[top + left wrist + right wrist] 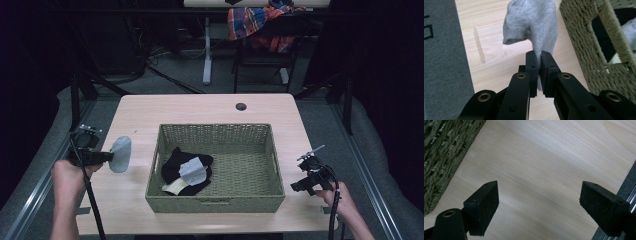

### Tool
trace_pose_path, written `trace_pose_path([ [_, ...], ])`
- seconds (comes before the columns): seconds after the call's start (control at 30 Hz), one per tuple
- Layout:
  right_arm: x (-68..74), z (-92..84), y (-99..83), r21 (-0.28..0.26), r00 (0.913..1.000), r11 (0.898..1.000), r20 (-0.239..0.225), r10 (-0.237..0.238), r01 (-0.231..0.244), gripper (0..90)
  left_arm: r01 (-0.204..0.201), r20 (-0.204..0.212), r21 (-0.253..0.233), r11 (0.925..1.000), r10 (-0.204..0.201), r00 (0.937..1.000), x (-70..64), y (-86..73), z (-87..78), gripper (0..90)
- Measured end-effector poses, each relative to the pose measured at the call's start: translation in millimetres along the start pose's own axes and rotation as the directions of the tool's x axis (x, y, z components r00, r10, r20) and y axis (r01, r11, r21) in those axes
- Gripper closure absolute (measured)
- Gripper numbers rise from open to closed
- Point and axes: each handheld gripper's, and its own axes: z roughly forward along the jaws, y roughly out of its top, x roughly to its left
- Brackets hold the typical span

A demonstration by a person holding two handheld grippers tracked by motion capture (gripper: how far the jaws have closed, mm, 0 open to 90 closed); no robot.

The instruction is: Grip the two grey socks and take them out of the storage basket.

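My left gripper [107, 157] is shut on a grey sock [120, 153], held above the wooden table [210, 107] left of the woven basket [215, 202]. In the left gripper view the grey sock [534, 22] rises from between the closed jaws of the left gripper [538, 65], with the basket wall [584, 50] to the right. Inside the basket lie a black garment [175, 162], a grey sock [194, 171] and a cream piece [175, 187]. My right gripper [300, 186] stands open over bare table right of the basket; in the right gripper view, the right gripper [539, 197] has nothing between its fingers.
A round cable hole [241, 106] sits at the table's far edge. Behind the table stands a chair with a plaid cloth [255, 22] draped on it. Grey floor and metal rails flank the table. The basket corner [444, 152] shows at the left of the right gripper view.
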Motion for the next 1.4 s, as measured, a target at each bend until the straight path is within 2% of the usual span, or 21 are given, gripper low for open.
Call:
trace_pose_path([
  [0.27,-0.3,0.2,0.4,0.008,1.0,1.0,-0.006,-0.005,0.005,15.4,0.012,-0.009,0.022,0.9997,-0.012,0.9999,5.6,-5.1,13.9,85.7],
  [0.73,1.1,1.3,0.3,-0.003,1.0,1.0,-0.008,0.002,-0.002,15.4,0.037,0.01,0.078,0.9963,-0.038,0.9992,14.0,-11.8,37.3,85.7],
  [0.77,0.4,0.7,0.7,0.01,0.9999,1.0,-0.006,-0.01,0.01,15.4,0.042,0.012,0.084,0.9955,-0.043,0.999,14.9,-12.7,39.1,85.7],
  [1.1,0.9,1.3,0.9,0.013,0.9999,1.0,-0.007,-0.012,0.012,15.4,0.058,0.023,0.173,0.9832,-0.063,0.9978,19.5,-20.2,62.9,85.6],
  [1.2,1.0,1.3,0.9,0.016,0.9999,1.0,-0.014,-0.01,0.011,15.4,0.067,0.032,0.183,0.9809,-0.074,0.9968,21.1,-21.5,66.4,85.0],
  [1.23,2.1,3.3,-0.2,-0.01,0.9999,1.0,-0.013,0.01,-0.011,15.4,0.07,0.034,0.187,0.9799,-0.078,0.9964,22.0,-21.7,67.0,83.7],
  [1.3,1.0,2.4,0.6,0.01,0.9999,1.0,-0.014,-0.006,0.006,15.5,0.073,0.034,0.192,0.9787,-0.081,0.9961,23.2,-22.1,67.2,78.8],
  [1.4,1.2,2.5,0.4,0.006,0.9998,1.0,-0.017,0.002,-0.002,15.4,0.07,-0.003,0.207,0.9757,-0.071,0.9975,22.7,-21.1,65.0,65.6],
])
